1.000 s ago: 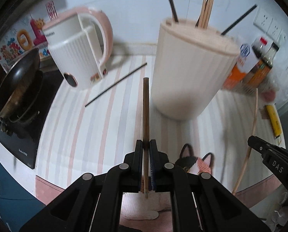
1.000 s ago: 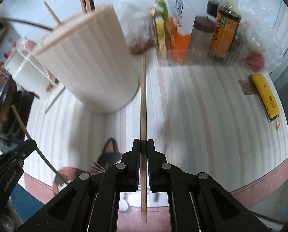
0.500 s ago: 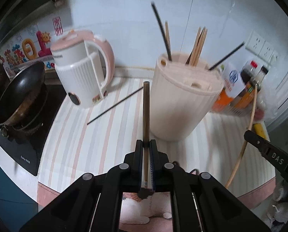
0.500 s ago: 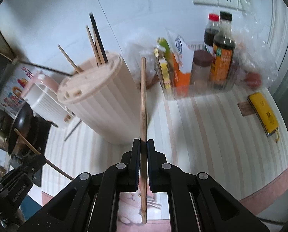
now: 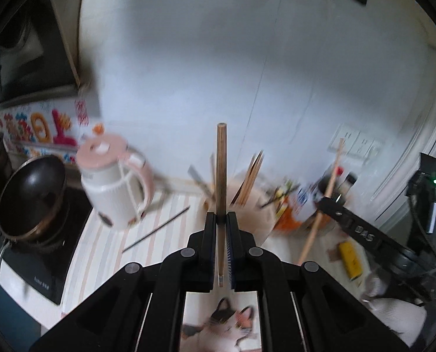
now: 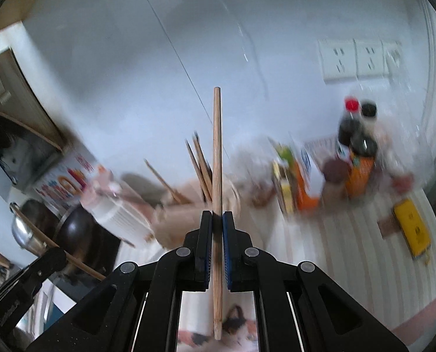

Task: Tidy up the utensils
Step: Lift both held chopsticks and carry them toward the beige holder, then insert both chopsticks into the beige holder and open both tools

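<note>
My left gripper (image 5: 221, 218) is shut on a dark brown wooden chopstick (image 5: 221, 170) that points up and forward. My right gripper (image 6: 217, 217) is shut on a lighter wooden chopstick (image 6: 217, 152). Both are raised above the counter. The cream ribbed utensil holder (image 5: 256, 205), with several chopsticks standing in it, sits below and ahead of both grippers; it also shows in the right wrist view (image 6: 185, 208). A black chopstick (image 5: 156, 228) lies on the striped counter to its left. The right gripper and its chopstick show in the left wrist view (image 5: 326, 202).
A pink and white kettle (image 5: 115, 187) stands left of the holder. A black pan (image 5: 33, 196) sits on the cooktop at far left. Sauce bottles and cartons (image 6: 352, 158) crowd the back right. A yellow object (image 6: 412, 231) lies on the counter at right.
Both grippers have risen and tilted upward with their chopsticks. The holder, kettle and counter now look smaller and lower, and more of the wall shows.
</note>
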`<state>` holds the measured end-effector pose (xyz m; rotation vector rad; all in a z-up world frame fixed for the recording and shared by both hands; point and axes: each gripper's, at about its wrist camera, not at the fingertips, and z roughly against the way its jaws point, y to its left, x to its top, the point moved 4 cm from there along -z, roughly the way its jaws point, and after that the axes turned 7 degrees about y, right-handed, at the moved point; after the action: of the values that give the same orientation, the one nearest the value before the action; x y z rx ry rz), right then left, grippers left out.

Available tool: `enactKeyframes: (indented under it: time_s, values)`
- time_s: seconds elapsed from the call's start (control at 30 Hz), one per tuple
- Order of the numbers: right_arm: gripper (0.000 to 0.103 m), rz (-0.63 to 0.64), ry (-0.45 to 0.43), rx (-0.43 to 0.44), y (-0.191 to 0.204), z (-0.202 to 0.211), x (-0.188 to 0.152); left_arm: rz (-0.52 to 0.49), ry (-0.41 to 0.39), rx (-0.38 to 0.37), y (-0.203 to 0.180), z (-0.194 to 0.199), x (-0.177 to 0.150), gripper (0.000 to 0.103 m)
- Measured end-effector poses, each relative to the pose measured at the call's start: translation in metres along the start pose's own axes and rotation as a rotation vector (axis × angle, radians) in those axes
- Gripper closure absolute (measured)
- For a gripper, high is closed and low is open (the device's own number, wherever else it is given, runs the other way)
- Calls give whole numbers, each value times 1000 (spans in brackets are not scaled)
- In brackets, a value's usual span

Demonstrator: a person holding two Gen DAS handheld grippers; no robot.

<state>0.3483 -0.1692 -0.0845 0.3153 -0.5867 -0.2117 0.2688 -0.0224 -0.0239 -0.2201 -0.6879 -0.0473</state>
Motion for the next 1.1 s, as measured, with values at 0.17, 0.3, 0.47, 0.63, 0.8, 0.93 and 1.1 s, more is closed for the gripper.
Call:
enactKeyframes:
  time_s: [0.17,0.3,0.47,0.63,0.8,0.93,1.1]
  values:
    - [96,16,-89,34,18,8,53,-13,-56,-25,-17,3,44,99]
    - [96,20,-145,39,26,0,90,-20,-75,-14,-24,-9,74,99]
    - [96,-5,-190,44,25,-25,117,-34,-59,8,-27,-40,96,99]
    - [96,-16,-218,43,21,-54,124,-30,-17,29,-22,-78,100,99]
    - [96,-6,-225,18,15,-82,121,-21,51,39,-12,-117,96,99]
    - [96,26,-223,5,14,-97,114,-14,99,16,-7,-133,90,98]
    - [93,82,-165,-8,24,-103,105,11,111,18,-4,-123,86,91]
